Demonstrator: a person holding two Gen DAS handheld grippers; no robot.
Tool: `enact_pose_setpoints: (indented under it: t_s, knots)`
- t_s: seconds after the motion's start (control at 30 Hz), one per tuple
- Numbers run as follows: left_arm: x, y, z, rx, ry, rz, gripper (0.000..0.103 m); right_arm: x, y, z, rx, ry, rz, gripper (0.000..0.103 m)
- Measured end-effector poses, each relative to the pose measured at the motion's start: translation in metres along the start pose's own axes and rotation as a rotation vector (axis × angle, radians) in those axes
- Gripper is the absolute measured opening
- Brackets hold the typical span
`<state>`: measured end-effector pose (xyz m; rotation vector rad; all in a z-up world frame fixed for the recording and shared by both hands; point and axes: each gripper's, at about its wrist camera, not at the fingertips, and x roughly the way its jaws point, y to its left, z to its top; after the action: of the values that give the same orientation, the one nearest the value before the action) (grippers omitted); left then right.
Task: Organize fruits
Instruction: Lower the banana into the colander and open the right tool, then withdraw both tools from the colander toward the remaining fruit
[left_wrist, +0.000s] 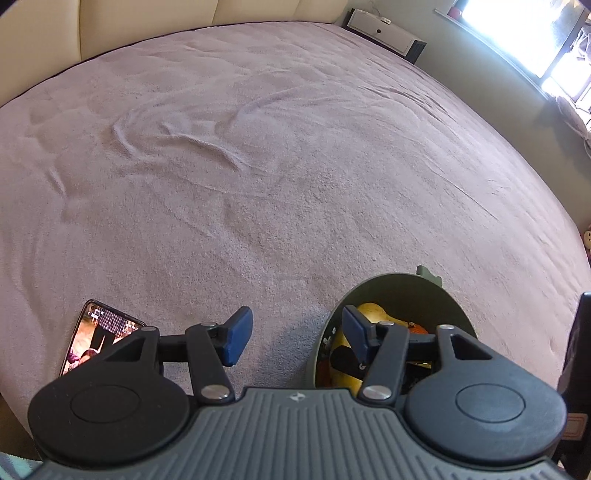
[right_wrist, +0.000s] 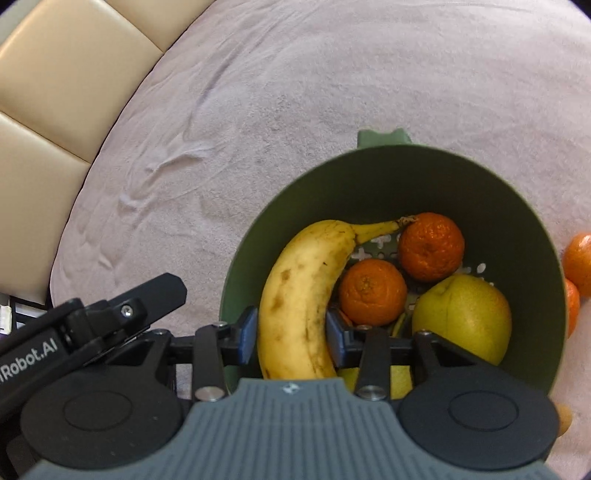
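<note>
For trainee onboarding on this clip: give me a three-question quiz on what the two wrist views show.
1. True or false: the right gripper is closed on the banana.
2. How many oranges lie inside the green bowl?
3. What lies on the blanket beside the left gripper: A) phone, B) knife, C) cup?

Key
1. True; both pads touch the banana.
2. Two; other oranges sit outside, right of the bowl.
3. A, the phone, screen lit.

soft daylight, blown-out window (left_wrist: 561, 40) glare, fisheye-bent edges, slightly soft focus
</note>
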<state>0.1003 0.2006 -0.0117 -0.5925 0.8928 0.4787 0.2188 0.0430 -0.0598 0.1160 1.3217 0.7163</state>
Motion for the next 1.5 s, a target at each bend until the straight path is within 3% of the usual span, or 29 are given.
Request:
enact_pose_setpoints:
  t_s: [0.2, 0.67, 1.23, 1.5]
  knots:
    - [-0.003, -0.009, -0.003, 0.039, -0.013, 0.006, 0.066, -0.015, -0.004, -0.003, -0.011, -0.028, -0.042, 0.051]
    - [-0.007, -0.032, -0.014, 0.145, -0.031, -0.023, 0.066, -0.071, -0.001, -0.020, -0.132, -0.181, -0.217, 0.061]
    - [-0.026, -0.084, -0.050, 0.407, -0.088, -0.161, 0.066, -0.142, -0.028, -0.088, -0.242, -0.405, -0.338, 0.068]
    - [-0.035, -0.107, -0.084, 0.524, -0.102, -0.219, 0.066, -0.160, -0.057, -0.130, -0.249, -0.432, -0.417, 0.070]
